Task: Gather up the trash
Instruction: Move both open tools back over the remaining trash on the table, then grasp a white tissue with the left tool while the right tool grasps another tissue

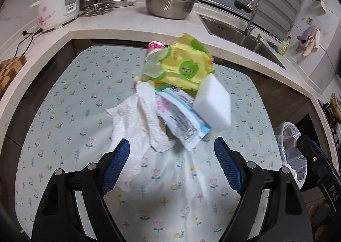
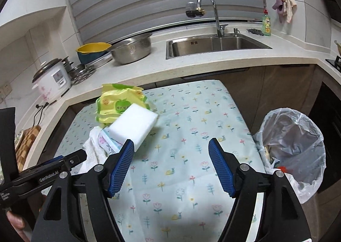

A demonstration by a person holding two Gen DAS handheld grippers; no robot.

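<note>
The desk [image 2: 191,118], covered in a flower-print cloth, filled the centre of both views. A bin [image 2: 298,141] lined with a clear bag stood at the desk's right edge, in the right of the right wrist view, with scraps visible inside.

The trash lay in a heap at the centre of the left wrist view and at centre-left of the right wrist view. The heap comprised a white towel [image 1: 136,122] at the left, a yellow wipes pack [image 1: 183,67] at the top, a white-and-blue packet [image 1: 181,120] below it, and a white sponge [image 1: 213,105] at the right, tilted against the packs.

The left hand-held gripper [image 1: 171,169] was spread, with nothing between its blue pads; the towel's edge lay just beyond the left pad. The right hand-held gripper [image 2: 171,167] was also spread and empty; the sponge lay just beyond its left fingertip.
</note>
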